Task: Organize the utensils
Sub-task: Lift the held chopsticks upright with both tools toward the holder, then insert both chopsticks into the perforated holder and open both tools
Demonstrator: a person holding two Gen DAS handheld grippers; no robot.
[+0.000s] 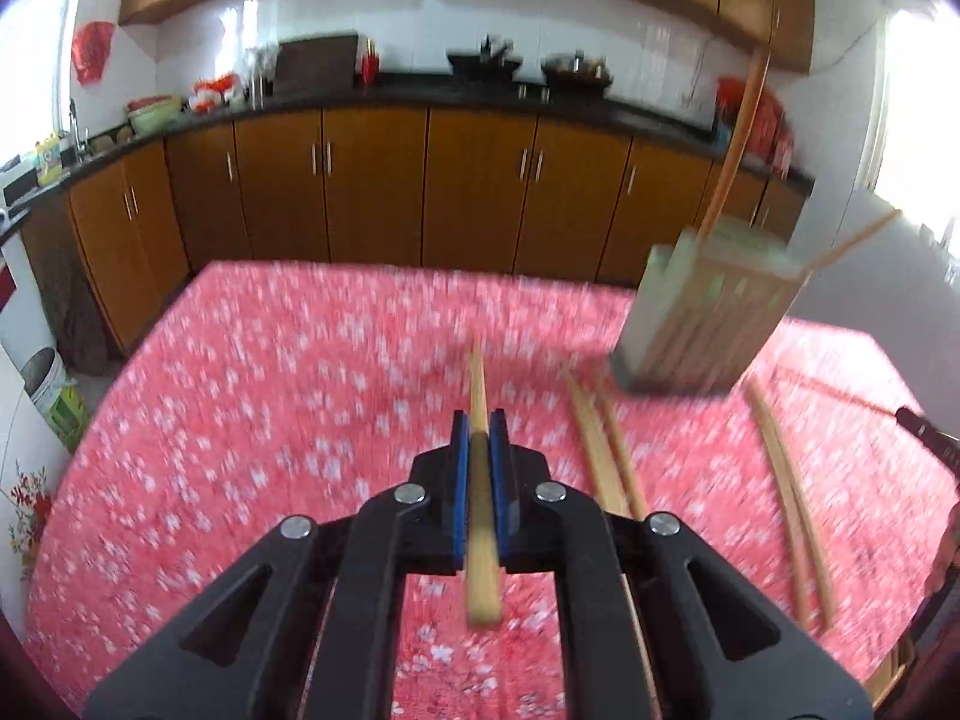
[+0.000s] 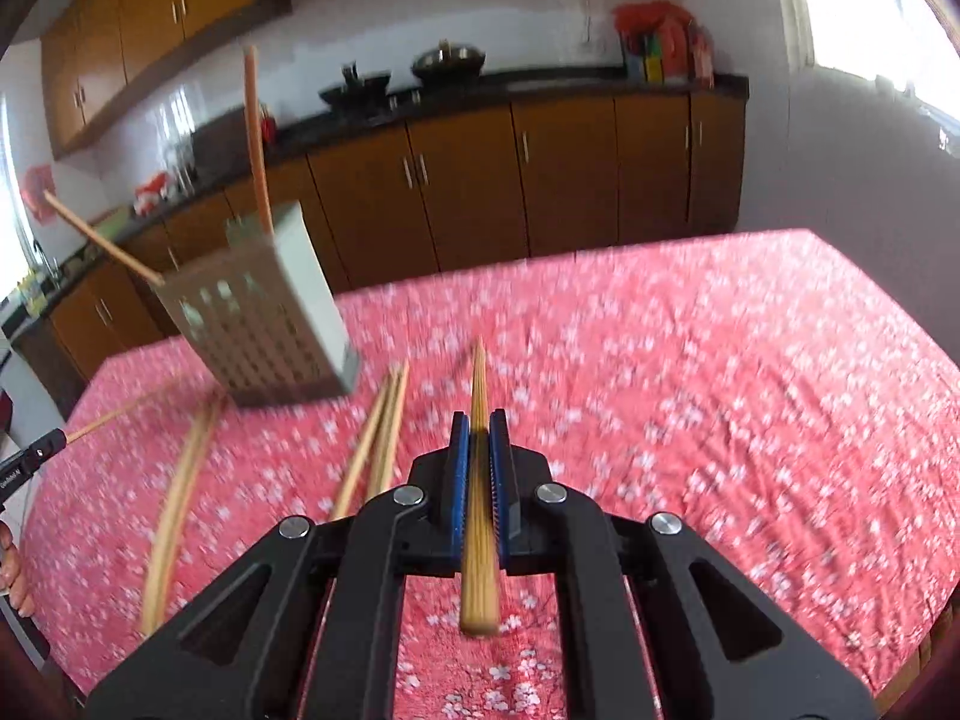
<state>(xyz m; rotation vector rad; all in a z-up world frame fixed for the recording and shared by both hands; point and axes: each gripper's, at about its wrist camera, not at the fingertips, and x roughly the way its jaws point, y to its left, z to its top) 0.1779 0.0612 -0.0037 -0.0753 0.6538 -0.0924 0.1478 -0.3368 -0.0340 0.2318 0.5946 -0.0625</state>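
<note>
My left gripper (image 1: 479, 429) is shut on a wooden chopstick (image 1: 478, 384) that points forward over the red flowered tablecloth (image 1: 270, 396). My right gripper (image 2: 479, 427) is shut on another wooden chopstick (image 2: 479, 378). A grey slotted utensil holder (image 1: 708, 318) stands ahead to the right in the left wrist view and ahead to the left in the right wrist view (image 2: 264, 324), with two chopsticks standing in it (image 2: 255, 138). Loose chopstick pairs lie on the cloth (image 1: 606, 456) (image 1: 786, 492) (image 2: 378, 432) (image 2: 180, 492). Both views are motion-blurred.
Wooden kitchen cabinets (image 1: 372, 180) and a dark counter with pots run behind the table. The other gripper's tip shows at the right edge of the left wrist view (image 1: 924, 432) and at the left edge of the right wrist view (image 2: 30, 462).
</note>
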